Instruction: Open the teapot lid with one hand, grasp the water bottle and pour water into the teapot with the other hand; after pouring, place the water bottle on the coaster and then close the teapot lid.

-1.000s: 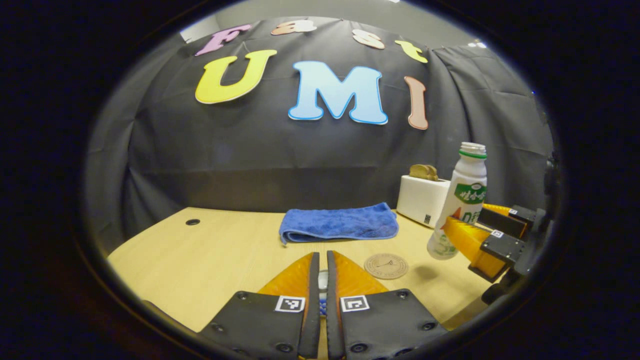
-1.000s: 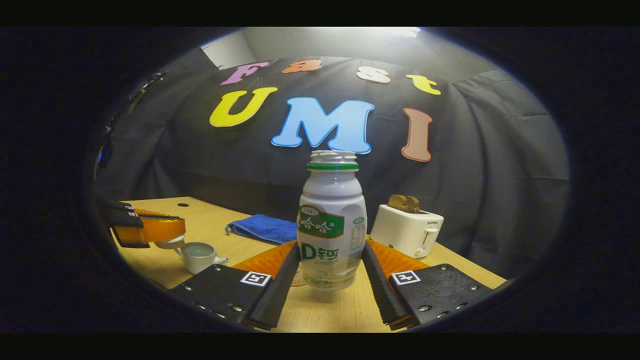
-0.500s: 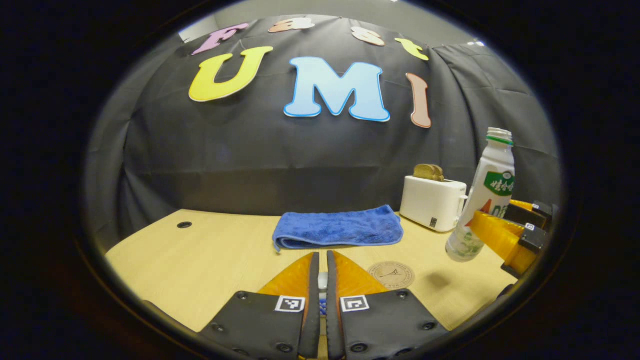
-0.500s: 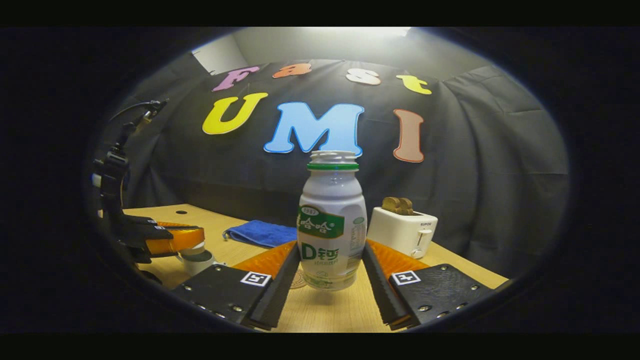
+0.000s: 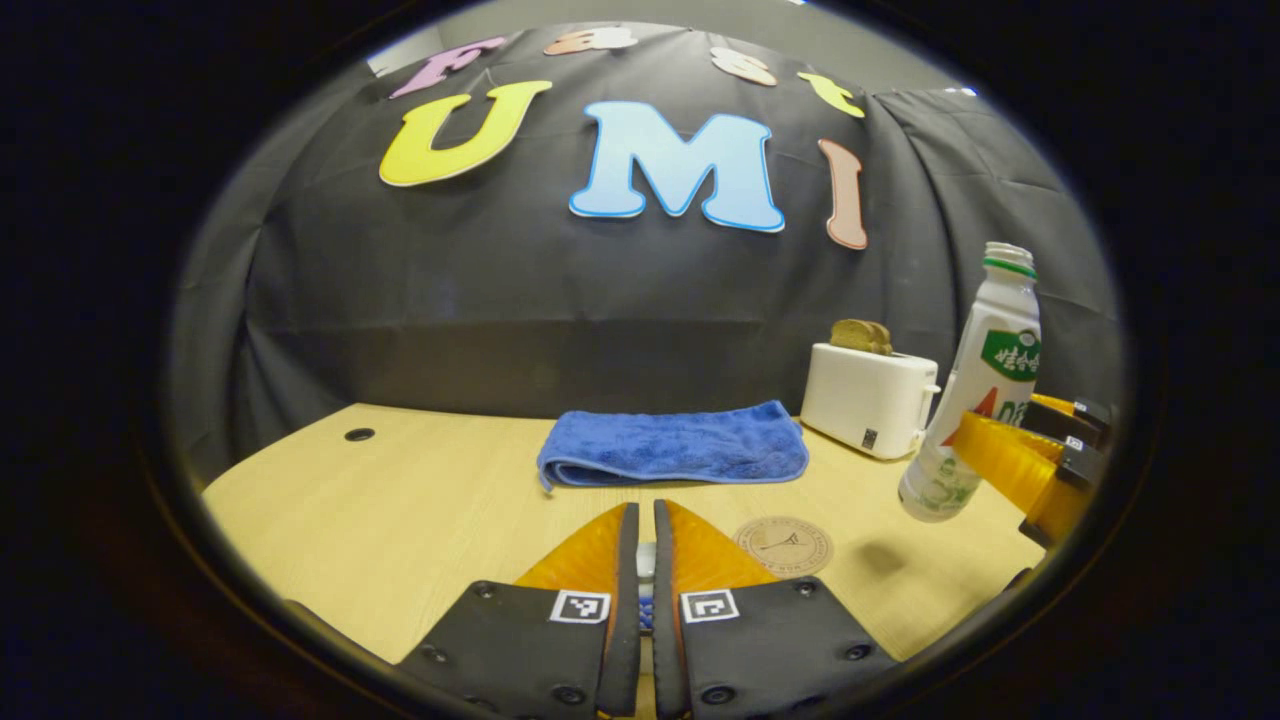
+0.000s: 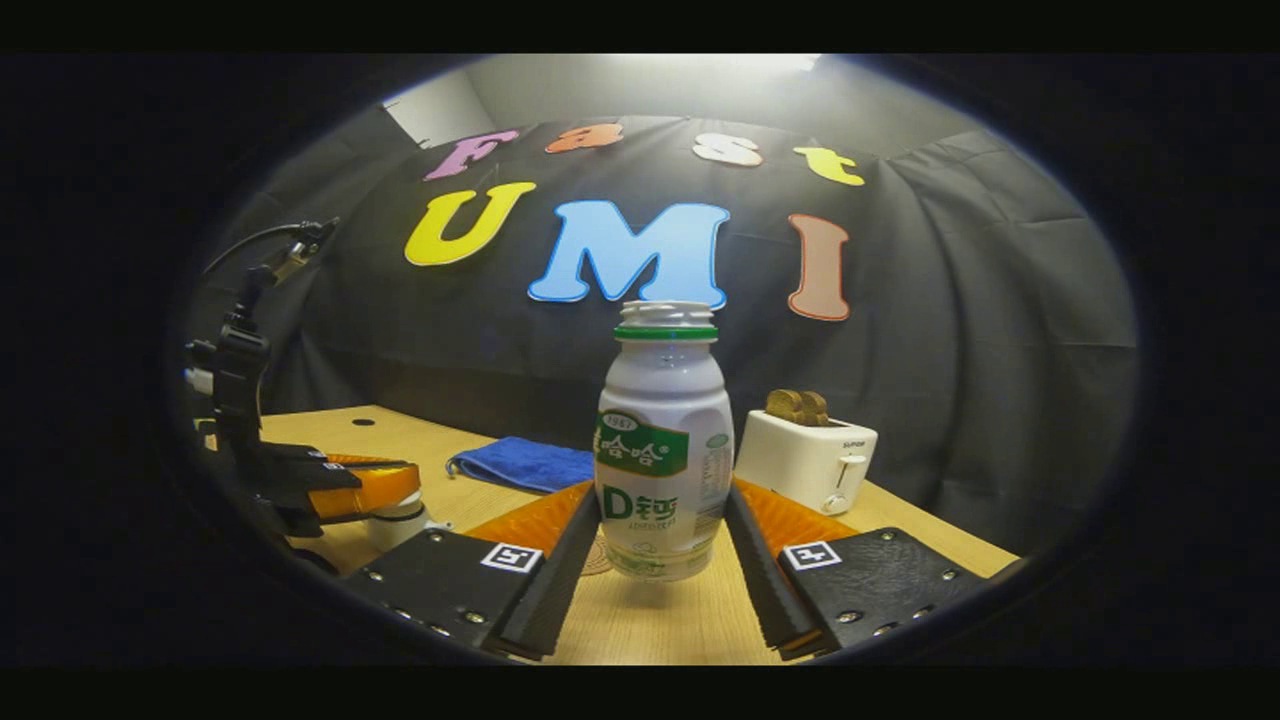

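Right tool (image 6: 662, 545) clamped one water bottle (image 6: 664, 440), uncapped, above surface (image 5: 400, 500) near one coaster (image 5: 783, 546). Left tool (image 5: 640, 560) nearly closed; grip contents unclear. One teapot (image 6: 395, 520) beneath it.

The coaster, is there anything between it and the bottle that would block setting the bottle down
Nothing visible does. In the left gripper view the coaster lies bare on the table, and the water bottle hangs above the wood to its right in the right gripper. The blue towel and toaster sit farther back.
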Action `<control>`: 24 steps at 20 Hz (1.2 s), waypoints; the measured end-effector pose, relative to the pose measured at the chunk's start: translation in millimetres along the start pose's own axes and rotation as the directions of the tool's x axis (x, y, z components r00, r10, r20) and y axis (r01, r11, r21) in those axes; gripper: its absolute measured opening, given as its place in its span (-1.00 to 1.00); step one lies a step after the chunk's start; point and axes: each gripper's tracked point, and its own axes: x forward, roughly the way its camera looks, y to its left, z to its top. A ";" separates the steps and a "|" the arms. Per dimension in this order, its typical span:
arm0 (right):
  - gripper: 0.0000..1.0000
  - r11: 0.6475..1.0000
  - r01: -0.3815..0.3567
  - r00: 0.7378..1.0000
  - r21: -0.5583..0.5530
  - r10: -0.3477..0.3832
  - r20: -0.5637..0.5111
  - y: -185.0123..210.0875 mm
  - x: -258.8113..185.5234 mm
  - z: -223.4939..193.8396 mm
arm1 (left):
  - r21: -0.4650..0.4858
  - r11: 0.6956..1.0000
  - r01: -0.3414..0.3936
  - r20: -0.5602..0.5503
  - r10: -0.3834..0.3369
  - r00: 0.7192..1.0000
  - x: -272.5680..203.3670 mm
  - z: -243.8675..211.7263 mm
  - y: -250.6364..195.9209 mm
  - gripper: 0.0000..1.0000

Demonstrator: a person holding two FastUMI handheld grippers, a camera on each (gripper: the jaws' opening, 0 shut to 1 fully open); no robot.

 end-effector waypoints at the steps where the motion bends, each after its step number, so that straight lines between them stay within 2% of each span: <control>1: 0.46 1.000 -0.001 1.000 -0.001 0.001 0.001 0.1 0.8 0.8 | 0.005 1.000 -0.002 -0.002 0.002 1.000 0.3 -0.3 1.0 -0.68; 3: 0.46 1.000 -0.002 1.000 -0.002 0.002 0.001 0.4 0.0 0.7 | 0.014 1.000 -0.002 -0.006 0.002 1.000 1.4 -3.5 1.0 -0.75; 4: 0.46 1.000 -0.003 1.000 -0.003 0.003 0.000 0.5 0.0 0.4 | 0.017 1.000 -0.003 -0.009 0.004 1.000 1.8 -4.9 1.2 -0.68; 8: 0.46 1.000 -0.003 1.000 -0.006 0.003 0.001 0.3 0.1 0.7 | 0.020 1.000 -0.010 -0.015 0.010 1.000 3.0 -8.9 2.3 -0.68; 9: 0.46 1.000 -0.005 1.000 -0.006 0.005 0.000 1.1 0.3 0.5 | 0.018 1.000 -0.010 -0.015 0.010 1.000 2.9 -9.0 1.9 -0.82; 11: 0.46 1.000 -0.008 1.000 -0.010 0.008 -0.003 1.9 0.2 0.0 | 0.024 1.000 -0.014 -0.011 0.015 1.000 2.5 -9.0 1.9 -0.82; 13: 0.46 1.000 -0.009 1.000 -0.012 0.009 -0.007 2.0 1.0 -1.5 | 0.028 0.999 -0.017 -0.010 0.017 1.000 3.7 -9.7 1.4 -0.74; 14: 0.46 1.000 -0.010 1.000 -0.012 0.010 -0.008 2.4 1.2 -1.7 | 0.031 0.999 -0.018 -0.011 0.018 1.000 3.5 -10.5 1.1 -0.80; 16: 0.46 1.000 -0.012 1.000 -0.014 0.012 -0.008 3.0 0.8 -1.6 | 0.035 0.999 -0.019 -0.012 0.020 1.000 3.0 -11.0 0.8 -0.60; 18: 0.46 1.000 -0.012 1.000 -0.013 0.012 -0.008 3.1 1.2 -1.7 | 0.032 0.999 -0.021 -0.013 0.021 1.000 3.7 -11.5 1.0 -0.50; 19: 0.46 1.000 -0.012 1.000 -0.011 0.012 -0.009 3.1 0.9 -1.8 | 0.032 0.999 -0.022 -0.012 0.022 1.000 2.9 -10.9 -0.1 -0.37; 20: 0.46 1.000 -0.013 1.000 -0.009 0.013 -0.010 3.1 1.8 -2.8 | 0.033 0.999 -0.025 -0.007 0.025 1.000 1.7 -8.9 0.9 -0.37; 21: 0.46 1.000 -0.015 1.000 -0.006 0.015 -0.012 3.6 2.5 -2.8 | 0.033 0.999 -0.027 0.003 0.027 1.000 0.0 -5.9 1.9 -0.67; 22: 0.46 1.000 -0.016 1.000 -0.004 0.016 -0.014 4.4 2.3 -4.0 | 0.031 0.999 -0.027 0.013 0.027 1.000 -1.1 -2.9 1.9 -0.52; 23: 0.46 1.000 -0.019 1.000 0.000 0.019 -0.018 5.0 3.0 -5.4 | 0.027 0.999 -0.025 0.021 0.025 0.999 -3.1 0.2 1.9 -0.52; 24: 0.46 1.000 -0.022 1.000 0.004 0.022 -0.022 6.1 3.6 -6.2 | 0.024 0.999 -0.025 0.026 0.024 0.999 -3.5 1.6 2.4 -0.37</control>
